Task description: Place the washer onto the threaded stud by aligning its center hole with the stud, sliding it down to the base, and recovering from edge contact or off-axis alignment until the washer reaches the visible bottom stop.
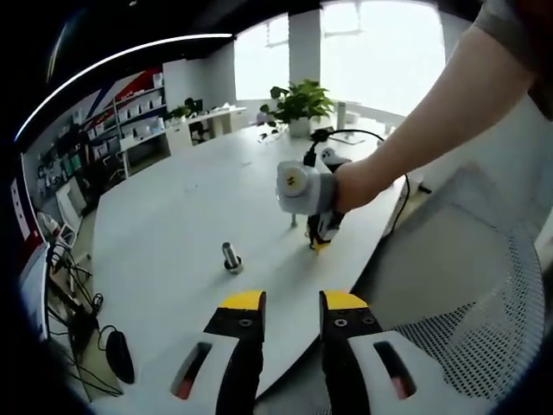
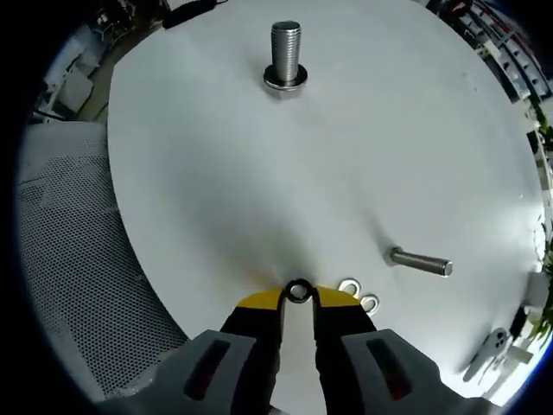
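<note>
The right gripper (image 2: 298, 298) pinched the washer (image 2: 298, 291) edgewise at its jaw tips, hole exposed for alignment, well short of the far upright threaded stud (image 2: 285, 54). The left gripper (image 1: 292, 304) hung idle, jaws parted.

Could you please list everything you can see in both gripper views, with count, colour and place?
table: one, white, under everything.
threaded stud: one, silver, upright on its base at the top of the right gripper view.
washer: one, dark ring, between the right gripper's fingers.
spare washers: two, silver, flat on the table beside the fingers.
bolt: one, silver, lying on its side.
mesh chair: one, white, at the table edge.
potted plant: one, green, far end of the table.
left gripper: yellow-tipped, open, empty.
right gripper: yellow-tipped, shut on the washer.
person's forearm: one, holding the right gripper.
</note>
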Demonstrator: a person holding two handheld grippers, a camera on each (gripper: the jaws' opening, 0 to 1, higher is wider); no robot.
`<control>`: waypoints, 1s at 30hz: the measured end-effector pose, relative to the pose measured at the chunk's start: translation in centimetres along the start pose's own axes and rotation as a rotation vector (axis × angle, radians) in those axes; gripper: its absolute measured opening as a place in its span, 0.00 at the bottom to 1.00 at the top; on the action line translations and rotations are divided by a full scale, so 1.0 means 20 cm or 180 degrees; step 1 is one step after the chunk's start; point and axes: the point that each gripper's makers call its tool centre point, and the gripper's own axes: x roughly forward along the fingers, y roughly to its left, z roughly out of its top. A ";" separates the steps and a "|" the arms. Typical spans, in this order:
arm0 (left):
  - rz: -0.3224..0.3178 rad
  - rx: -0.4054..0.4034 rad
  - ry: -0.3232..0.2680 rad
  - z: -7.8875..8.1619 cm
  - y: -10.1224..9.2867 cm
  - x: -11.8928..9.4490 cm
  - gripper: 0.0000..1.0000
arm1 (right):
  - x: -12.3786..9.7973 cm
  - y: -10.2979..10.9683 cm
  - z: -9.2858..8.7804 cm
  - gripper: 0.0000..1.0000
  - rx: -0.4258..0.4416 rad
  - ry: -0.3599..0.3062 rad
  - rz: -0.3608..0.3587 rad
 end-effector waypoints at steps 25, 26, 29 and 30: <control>-0.0032 -0.0041 -0.0044 0.01 0.00 0.00 0.21 | 0.00 -0.01 -0.01 0.14 0.0109 -0.0259 0.0023; -0.0033 -0.0040 -0.0032 0.01 0.00 0.00 0.21 | -0.01 -0.01 -0.01 0.14 0.0108 -0.0276 0.0035; -0.0026 -0.0030 -0.0023 0.01 0.00 0.00 0.21 | 0.00 -0.02 -0.01 0.13 0.0137 -0.0319 0.0047; -0.0025 -0.0033 -0.0025 0.01 0.00 0.00 0.21 | -0.01 -0.02 -0.02 0.13 0.0141 -0.0322 0.0030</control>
